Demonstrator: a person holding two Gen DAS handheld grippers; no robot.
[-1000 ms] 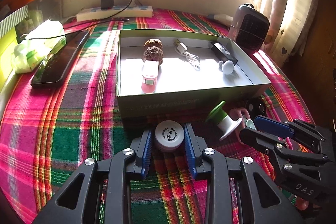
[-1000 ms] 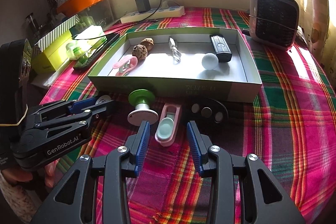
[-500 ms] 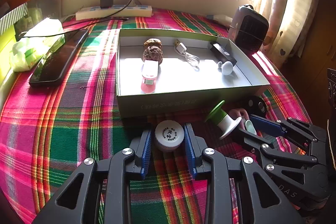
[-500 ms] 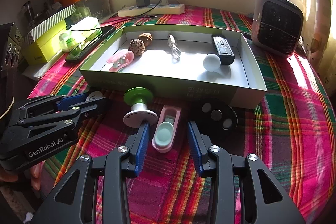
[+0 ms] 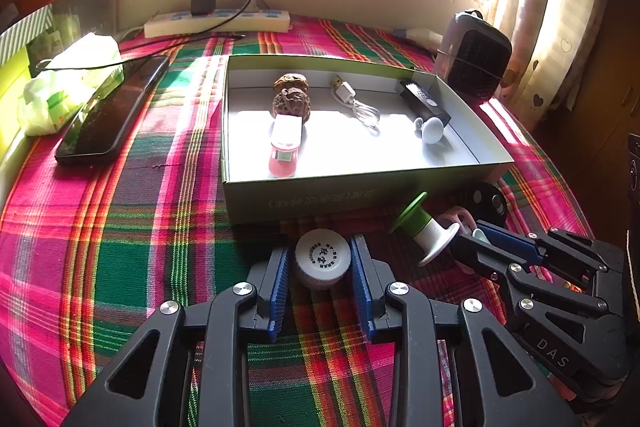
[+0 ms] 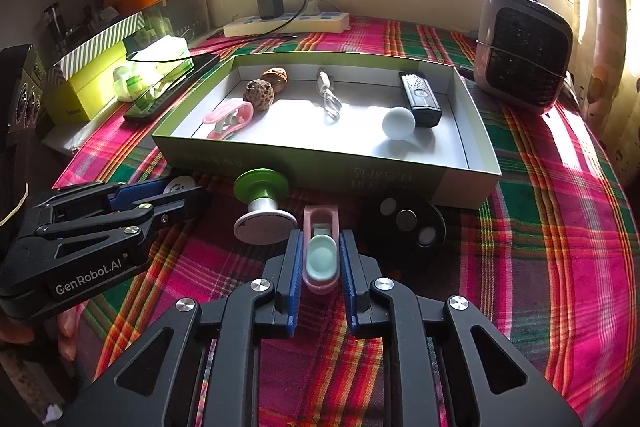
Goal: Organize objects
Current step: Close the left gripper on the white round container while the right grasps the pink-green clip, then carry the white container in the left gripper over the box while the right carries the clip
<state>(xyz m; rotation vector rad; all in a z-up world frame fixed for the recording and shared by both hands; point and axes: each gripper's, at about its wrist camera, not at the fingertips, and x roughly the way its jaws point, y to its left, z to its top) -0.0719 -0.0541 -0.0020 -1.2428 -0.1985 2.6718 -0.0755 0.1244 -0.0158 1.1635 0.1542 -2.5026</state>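
Observation:
My left gripper is shut on a small white round jar on the plaid cloth, just in front of the open green box. My right gripper is shut on a pink clip with a mint pad, also on the cloth. A green-and-white spool lies between the two grippers, and a black round disc lies right of the clip. The box holds two walnuts, a pink object, a white cable, a black remote and a white ball.
A small heater stands at the back right. A power strip with a charger lies along the back wall. A dark phone, a tissue pack and a yellow-green box lie at the left.
My right gripper has moved forward around the pink clip and shut on it. My left gripper stays closed on the white jar, and the view has shifted slightly.

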